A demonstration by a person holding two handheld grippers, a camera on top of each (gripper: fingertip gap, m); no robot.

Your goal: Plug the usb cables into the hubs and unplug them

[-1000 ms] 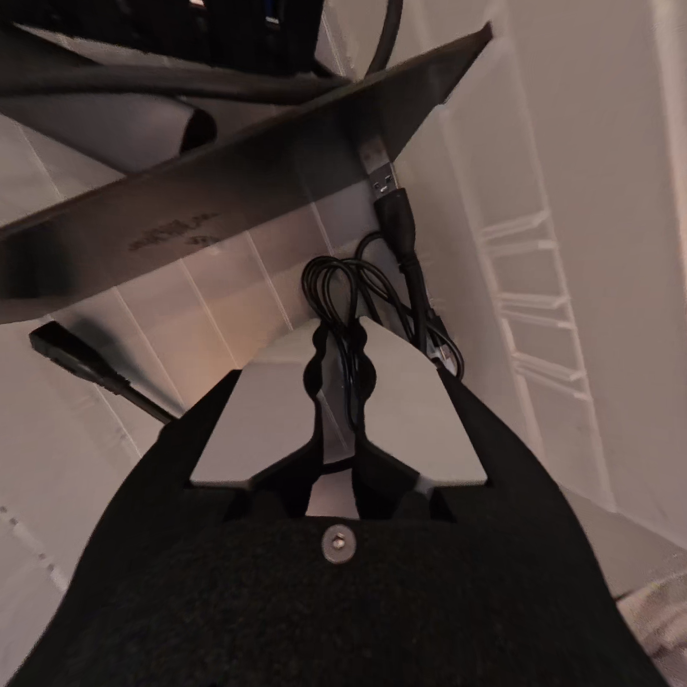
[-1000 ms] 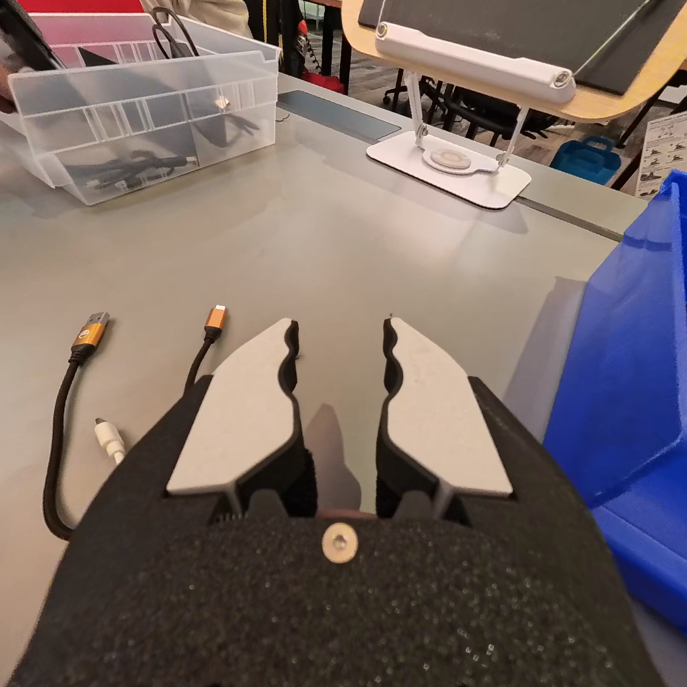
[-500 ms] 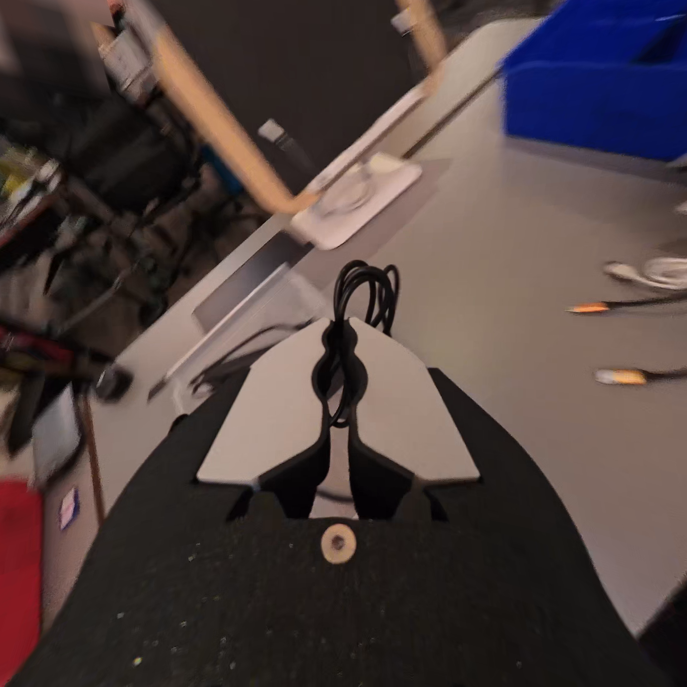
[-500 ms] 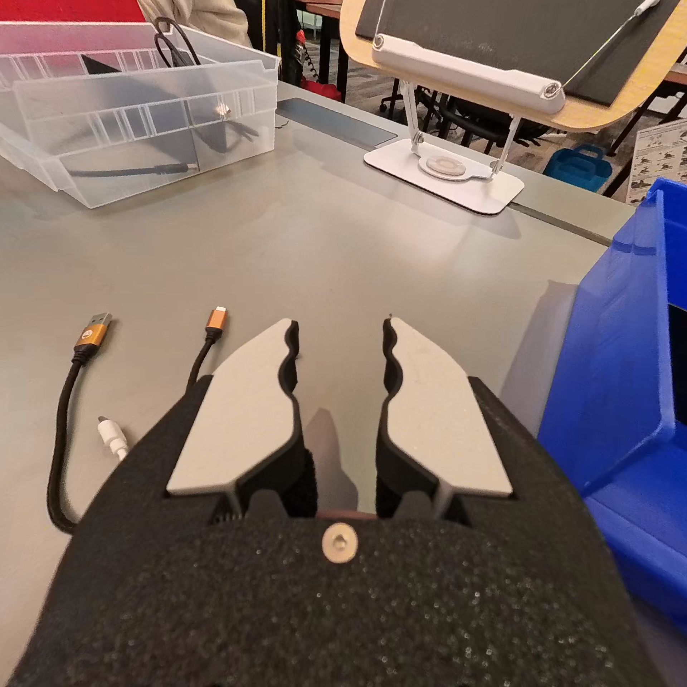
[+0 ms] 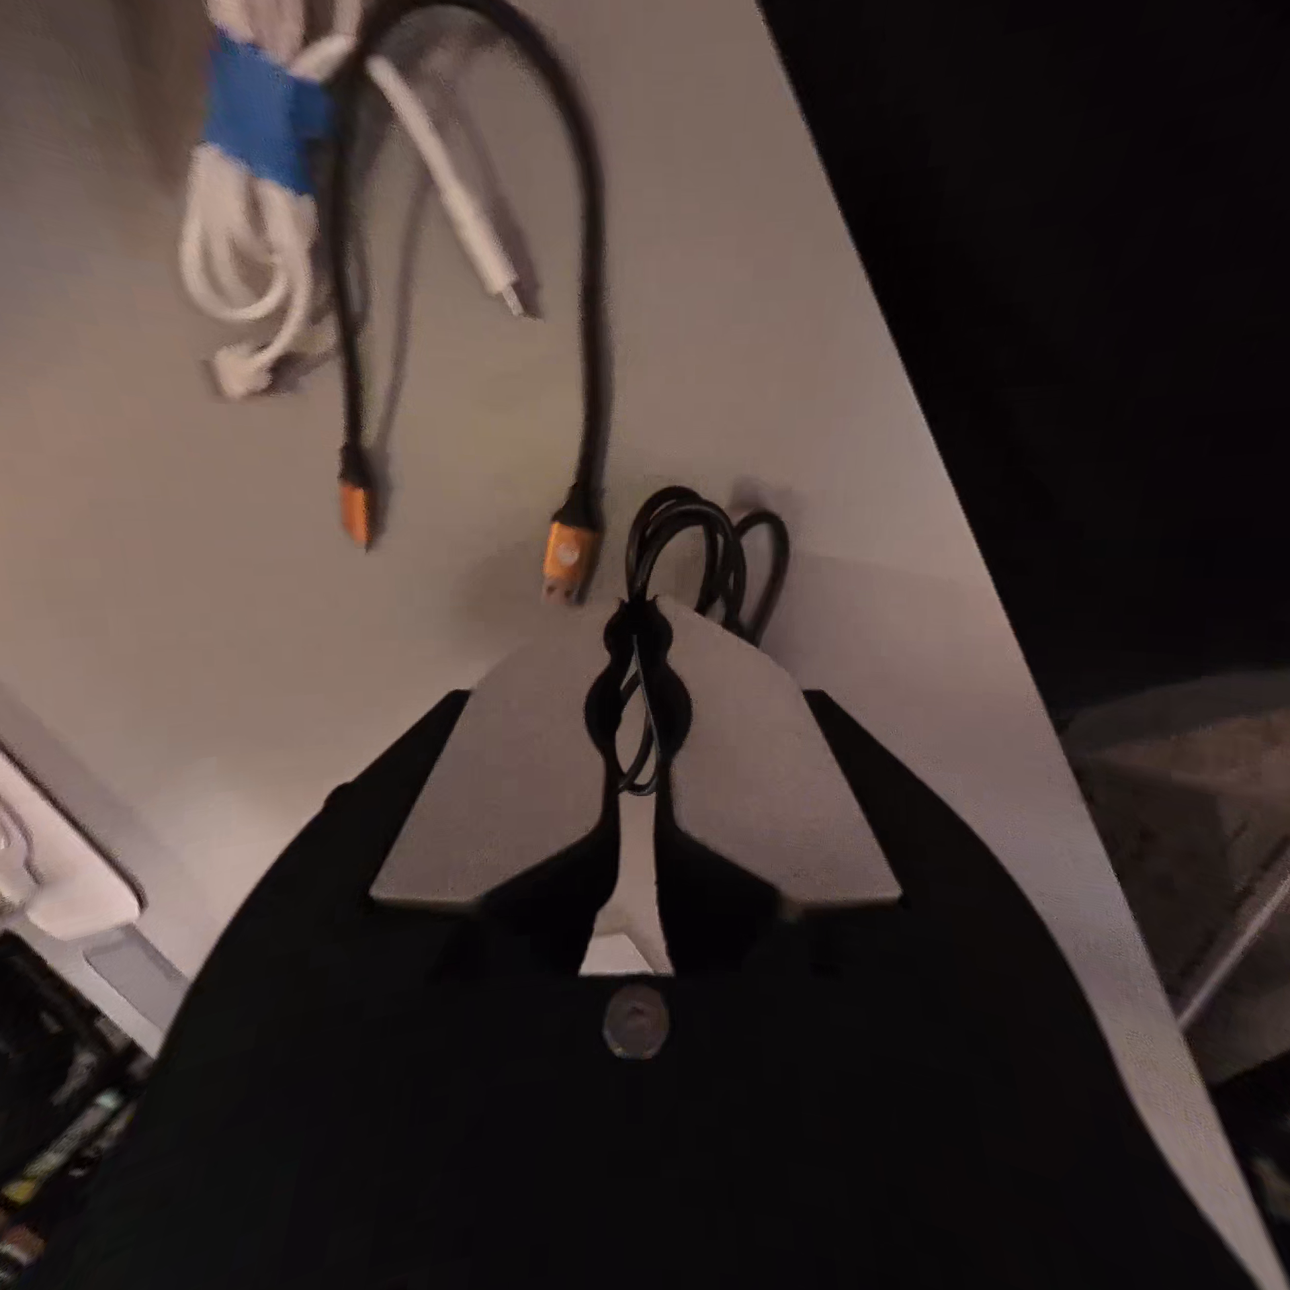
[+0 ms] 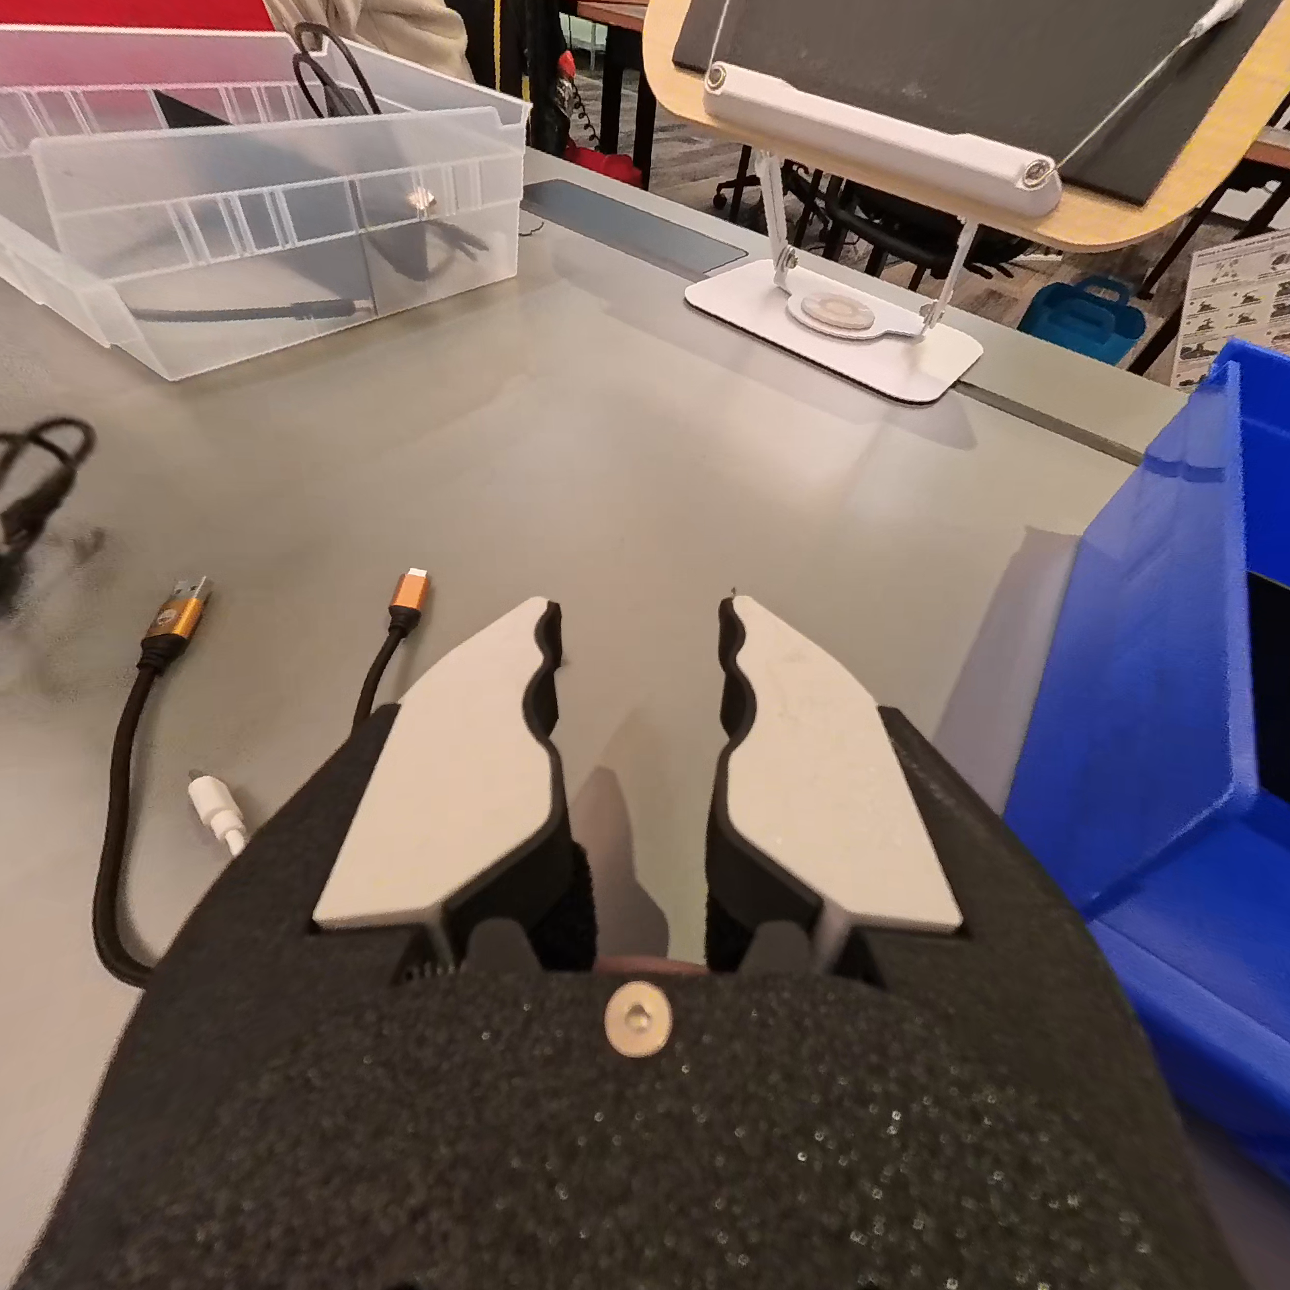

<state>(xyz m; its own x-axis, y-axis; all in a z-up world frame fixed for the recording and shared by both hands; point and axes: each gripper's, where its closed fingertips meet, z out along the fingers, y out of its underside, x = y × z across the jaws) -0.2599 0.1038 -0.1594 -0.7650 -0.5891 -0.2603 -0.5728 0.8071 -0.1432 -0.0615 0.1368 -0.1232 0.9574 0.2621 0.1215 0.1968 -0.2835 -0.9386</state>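
**Now: thin black cable carried to bench, hub not in view**

Left wrist view. Left tongs [image 5: 639, 607] nearly closed, pinching a thin black cable [image 5: 687, 551] coiled in loops; loops stick out past the tips, a short bight sits in the notches between the jaws. Held by the bundle, not by a plug, so probably a carry grip only, to bring the coil out onto the bench [image 5: 174, 628] near its edge. Just beside the tips: orange-collared USB-A plug [image 5: 569, 558] of a braided black cable [image 5: 590, 279], with its smaller orange plug [image 5: 357, 506] off to the side. Farther off: white cable bundle [image 5: 241, 272] bound with a blue wrap [image 5: 262, 136], plus a loose white plug [image 5: 499, 269]. Picture motion-blurred.

Right wrist view. Right tongs [image 6: 639, 618] wide open, empty, poised low over bare bench. Likely kept free to take a plug end once laid out. Braided cable's plugs to its left, ends pointing away, easy to reach. Black coil blurred at far left edge. Clear plastic bin [image 6: 279, 230] at the back holds more dark cables. Blue bin [image 6: 1152, 698] at right; tablet stand [image 6: 838, 328] behind.

Hub not identifiable in either view. Judged: no plugging started; re-grip at a plug needed first.
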